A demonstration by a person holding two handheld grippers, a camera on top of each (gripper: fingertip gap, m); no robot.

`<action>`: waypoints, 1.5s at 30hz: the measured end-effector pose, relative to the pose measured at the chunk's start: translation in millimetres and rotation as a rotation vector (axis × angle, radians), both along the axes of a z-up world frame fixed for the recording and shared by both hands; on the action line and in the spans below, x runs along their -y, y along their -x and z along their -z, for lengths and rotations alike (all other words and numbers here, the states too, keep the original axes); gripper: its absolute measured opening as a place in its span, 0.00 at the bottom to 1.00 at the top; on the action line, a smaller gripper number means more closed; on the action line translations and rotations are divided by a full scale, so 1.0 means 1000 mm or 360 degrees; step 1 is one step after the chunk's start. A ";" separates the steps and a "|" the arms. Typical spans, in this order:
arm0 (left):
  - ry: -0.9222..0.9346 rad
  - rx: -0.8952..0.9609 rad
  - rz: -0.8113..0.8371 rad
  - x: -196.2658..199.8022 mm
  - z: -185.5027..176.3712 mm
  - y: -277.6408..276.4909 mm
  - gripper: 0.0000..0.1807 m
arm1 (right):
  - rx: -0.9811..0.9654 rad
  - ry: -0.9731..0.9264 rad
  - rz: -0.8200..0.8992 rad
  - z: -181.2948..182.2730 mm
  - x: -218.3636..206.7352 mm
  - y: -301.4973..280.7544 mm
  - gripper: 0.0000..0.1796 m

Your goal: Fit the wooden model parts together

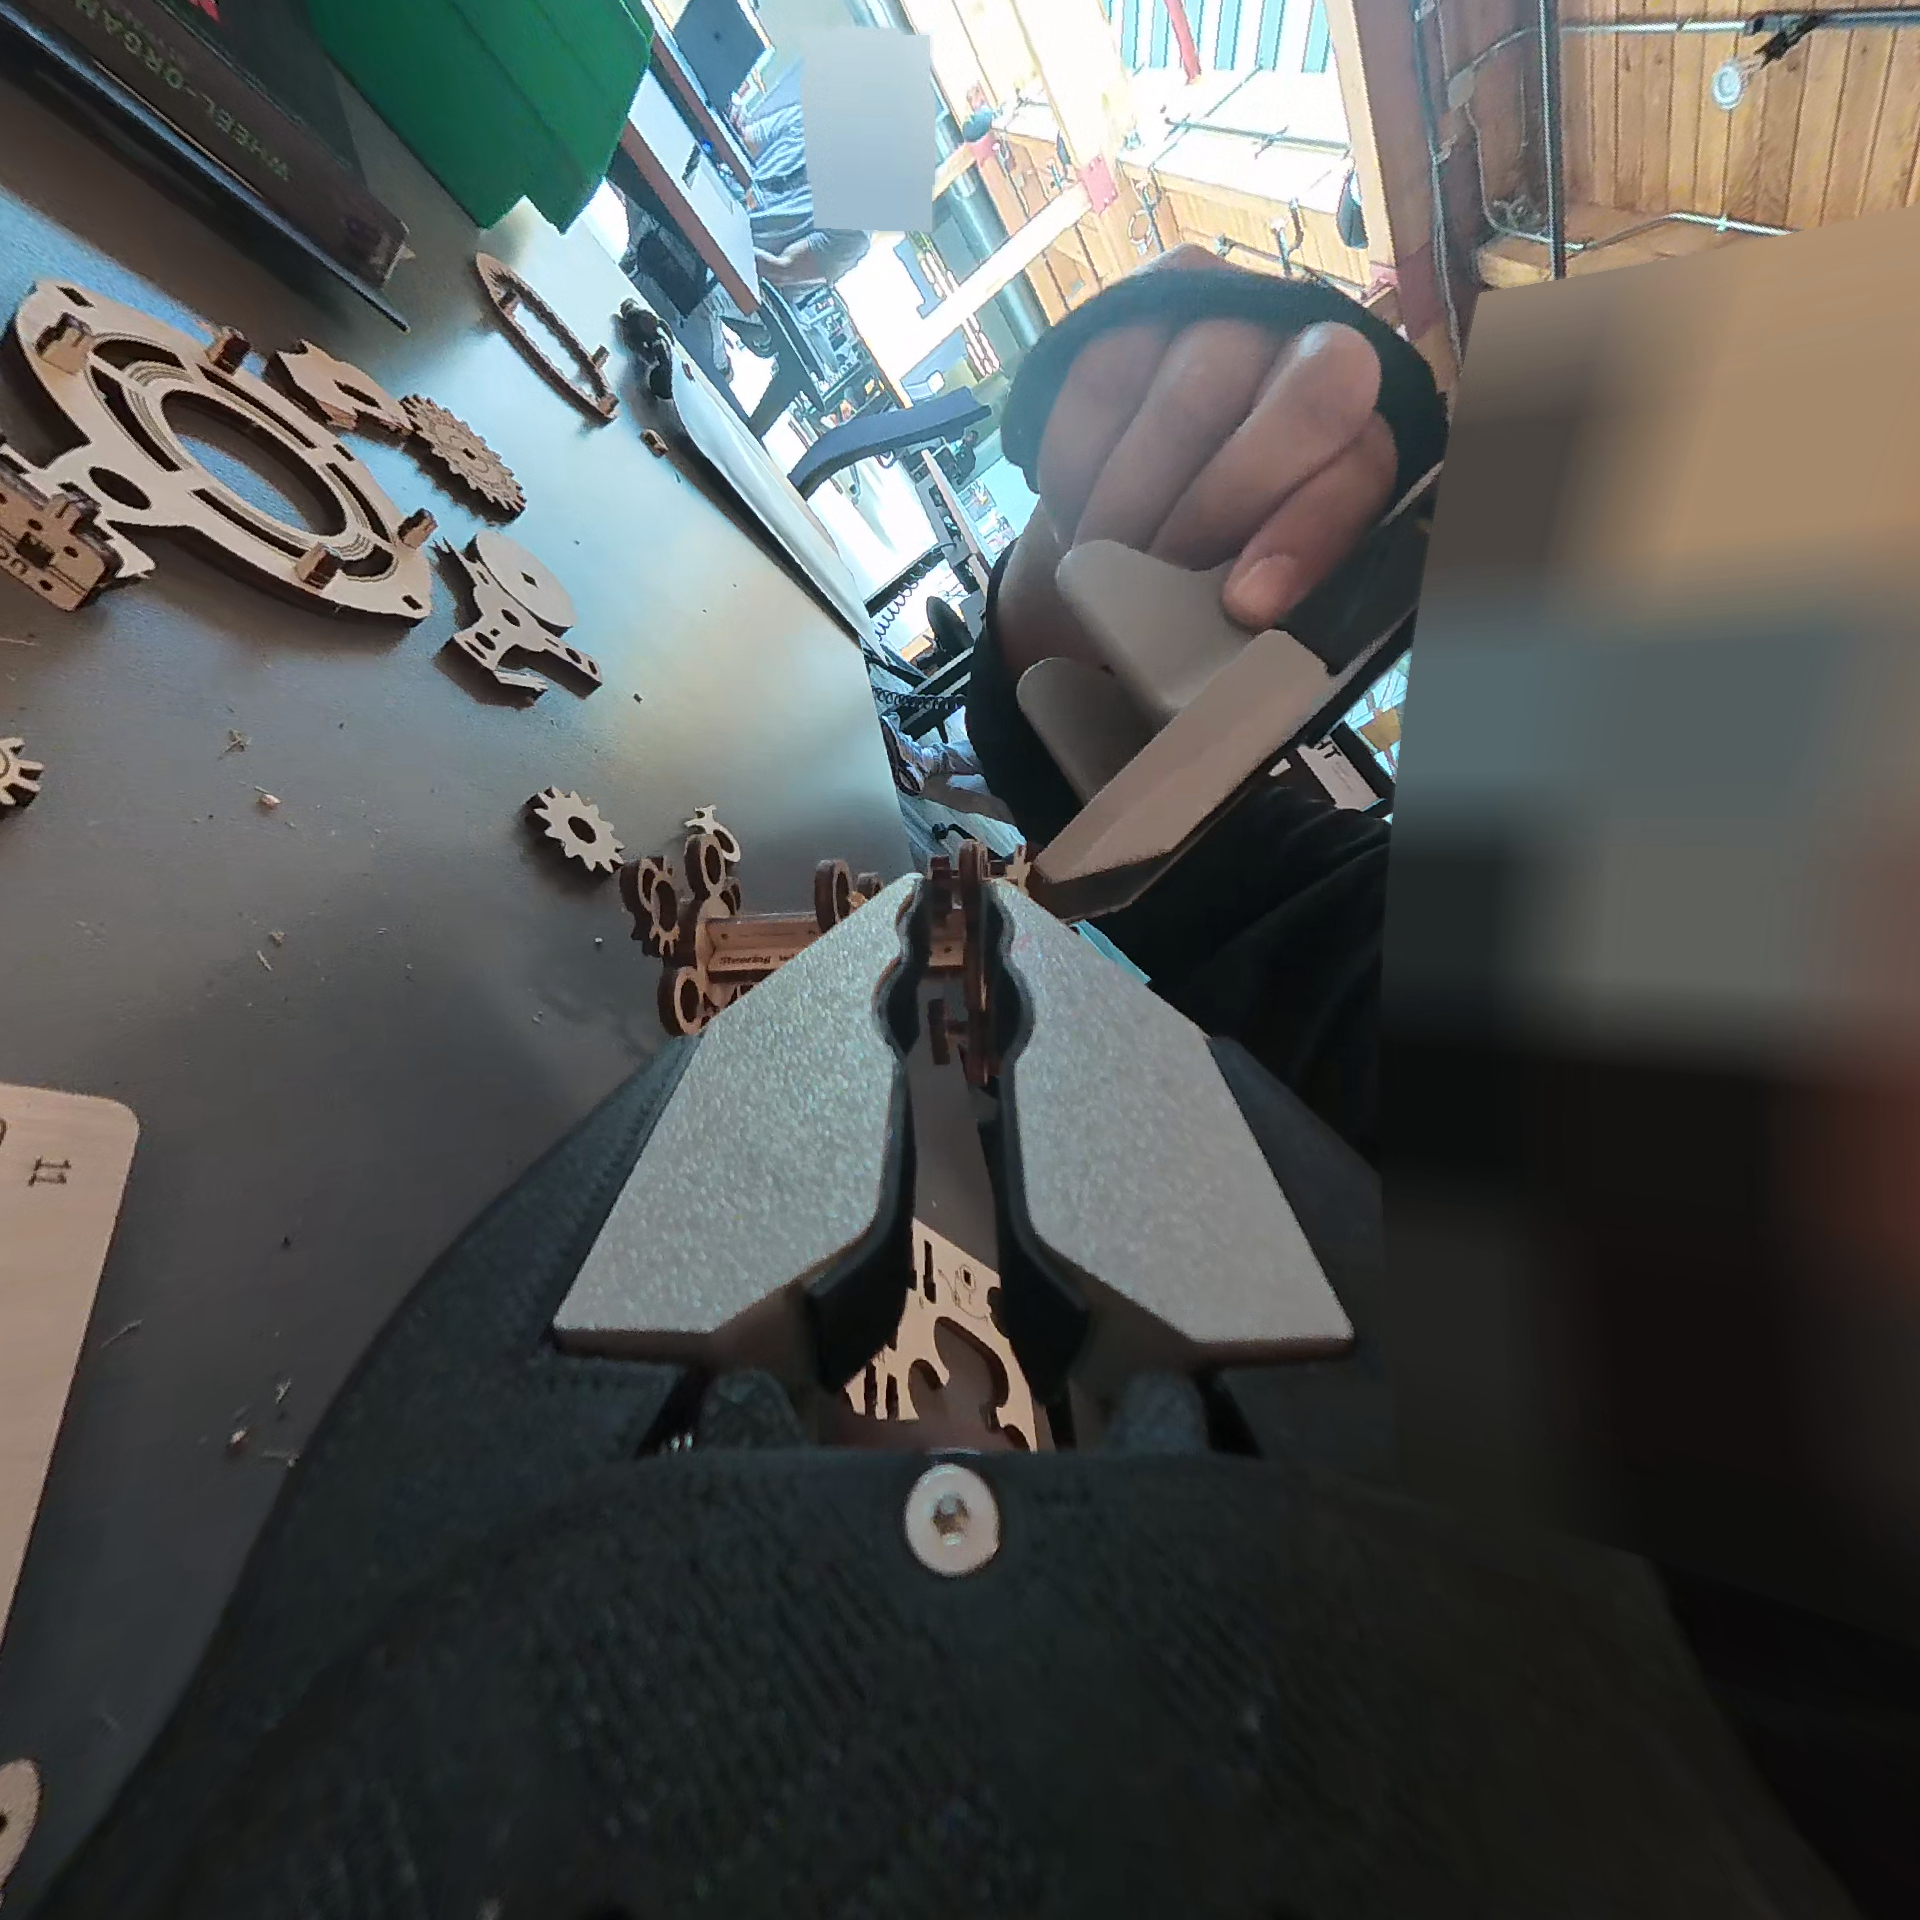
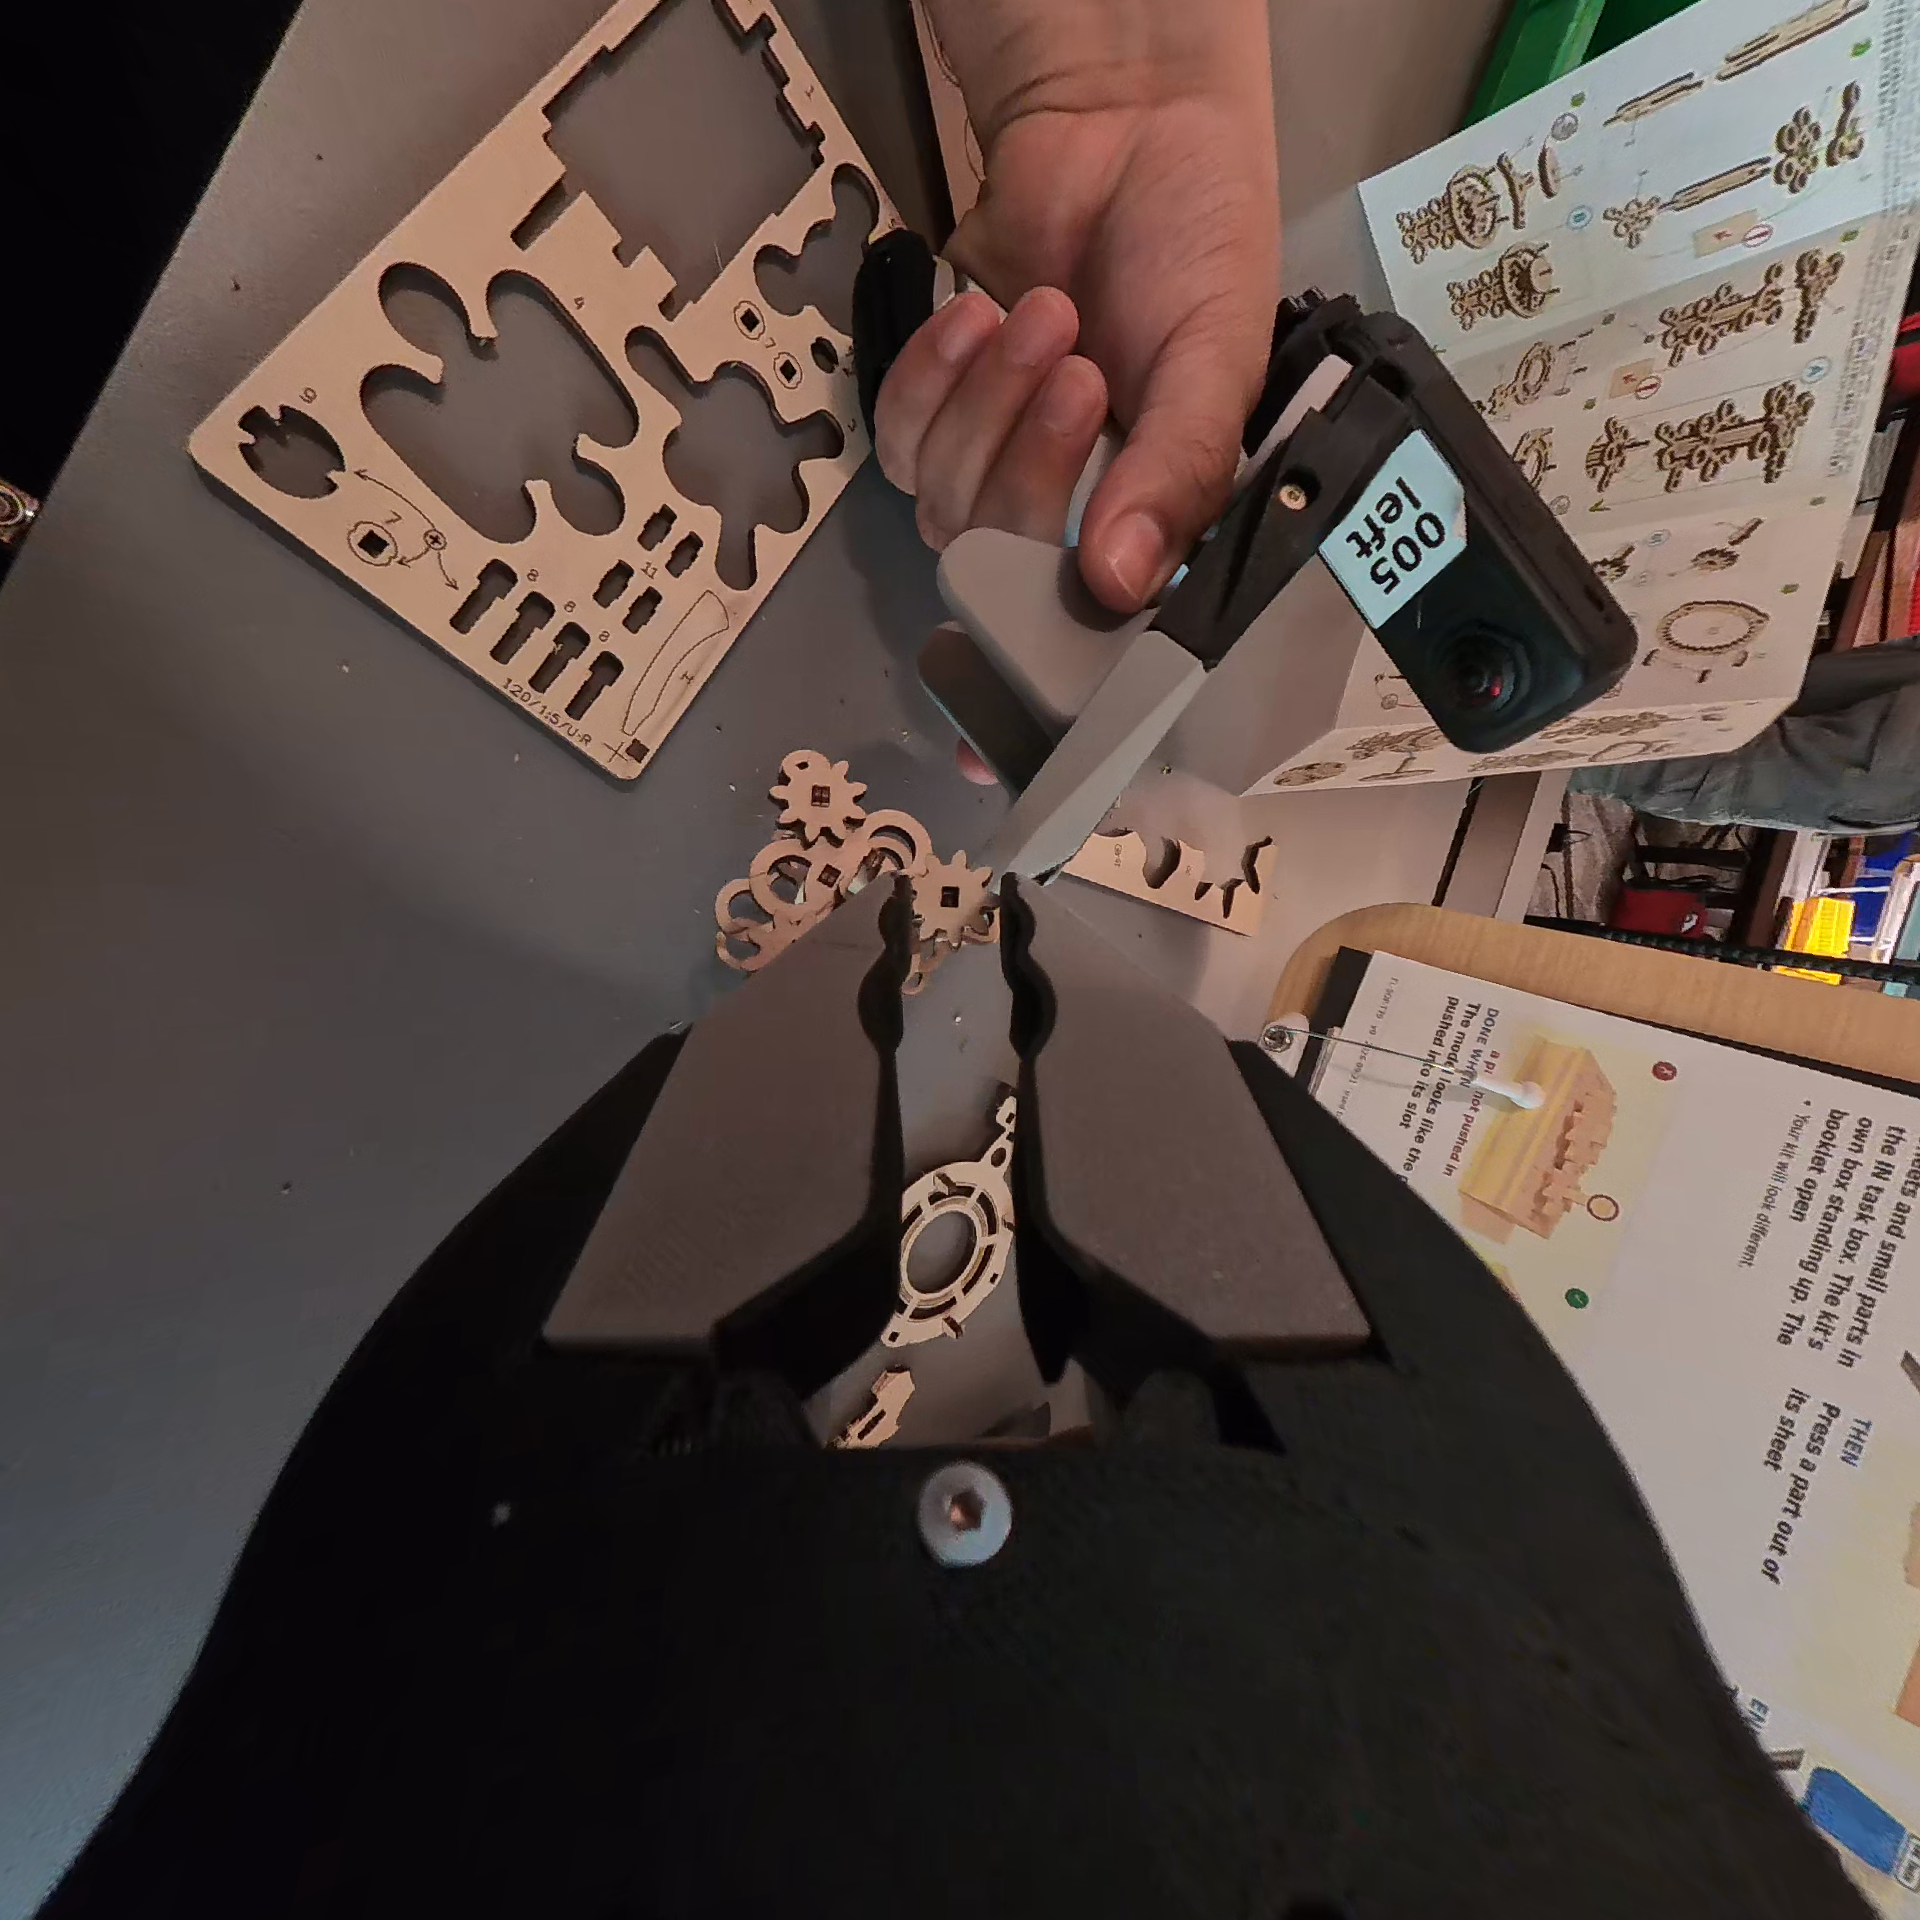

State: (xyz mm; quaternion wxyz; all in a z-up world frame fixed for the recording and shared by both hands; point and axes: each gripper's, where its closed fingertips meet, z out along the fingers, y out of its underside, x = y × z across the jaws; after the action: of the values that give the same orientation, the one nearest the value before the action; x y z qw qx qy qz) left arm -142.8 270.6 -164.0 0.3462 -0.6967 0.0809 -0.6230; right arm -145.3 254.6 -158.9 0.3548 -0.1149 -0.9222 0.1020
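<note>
Left gripper (image 1: pixel 961 894): grey textured fingers, wavy black inner edges, black body, silver screw; black cuff on hand (image 1: pixel 1216 447).

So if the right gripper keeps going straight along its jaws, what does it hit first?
Most likely the left gripper. Its tips sit just past the small wooden gear that the right gripper already holds between its jaws. Depth is unclear, but the two grippers look nearly tip to tip.

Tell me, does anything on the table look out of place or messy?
Only minor mess: small wood crumbs and splinters lie scattered on the grey table between the loose gears, probably debris from pressing parts out of the sheets. The punched-out sheet lies askew. Nothing looks broken or spilled.
</note>
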 end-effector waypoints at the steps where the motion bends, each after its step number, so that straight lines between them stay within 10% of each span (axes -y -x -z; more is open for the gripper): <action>1: 0.0004 0.0000 0.0004 0.000 0.000 0.000 0.03 | -0.0002 0.0001 0.0000 0.000 0.000 0.000 0.07; 45: 0.0116 0.0028 -0.0027 -0.003 0.004 -0.002 0.03 | 0.0100 0.0282 0.0251 0.007 -0.006 -0.001 0.07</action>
State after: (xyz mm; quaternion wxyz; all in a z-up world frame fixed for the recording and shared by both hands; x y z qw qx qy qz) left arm -140.9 273.6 -168.5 0.3267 -0.7039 0.0493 -0.6287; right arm -144.4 261.1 -166.3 0.3213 -0.2211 -0.9083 0.1513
